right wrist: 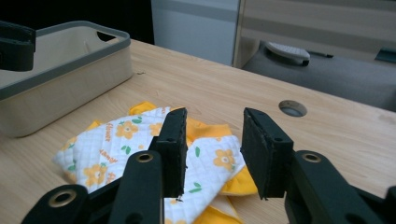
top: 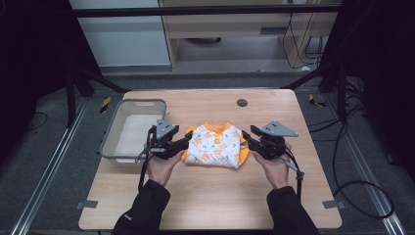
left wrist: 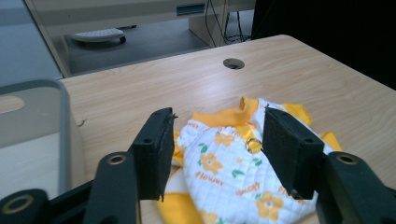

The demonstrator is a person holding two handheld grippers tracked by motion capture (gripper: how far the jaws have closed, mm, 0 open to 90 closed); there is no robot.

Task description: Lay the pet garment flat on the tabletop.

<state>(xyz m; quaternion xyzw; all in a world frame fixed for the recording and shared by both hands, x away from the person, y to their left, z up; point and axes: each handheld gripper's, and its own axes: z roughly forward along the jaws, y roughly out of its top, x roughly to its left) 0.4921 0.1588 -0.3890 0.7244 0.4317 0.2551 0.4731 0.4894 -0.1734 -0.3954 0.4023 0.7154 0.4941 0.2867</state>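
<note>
Where the high view looks down on the wooden table (top: 205, 196), a folded garment (top: 215, 145), white with orange flowers and orange trim, lies near the middle of the surface, a little toward the person's edge. A grey basket (top: 128, 128) sits at the left edge of the table, just beside the garment's left side. The left gripper (top: 187, 140), held in the person's left hand (top: 160, 165), points at the garment's left edge, and the right gripper (top: 247, 137), held in the right hand (top: 275, 169), points at its right edge. Both sets of jaws stand apart, and neither clamps the cloth. A round cable hole (top: 242, 103) sits near the far edge.

Along the left gripper view, the two black pads (left wrist: 154, 151) are spread wide with the garment (left wrist: 224, 177) showing between them, lying flat on the table (left wrist: 187, 88). Whether the pads touch the cloth cannot be told. The basket's grey rim (left wrist: 60, 121) rises at the left, and the cable hole (left wrist: 233, 63) lies beyond the garment.

Through the right gripper view, the jaws are likewise open, the pads (right wrist: 266, 149) parted over the garment's (right wrist: 116, 144) orange edge. The basket (right wrist: 60, 74) stands past the garment toward the far left corner, and the cable hole (right wrist: 293, 108) lies to the right on the bare wood (right wrist: 205, 88).
</note>
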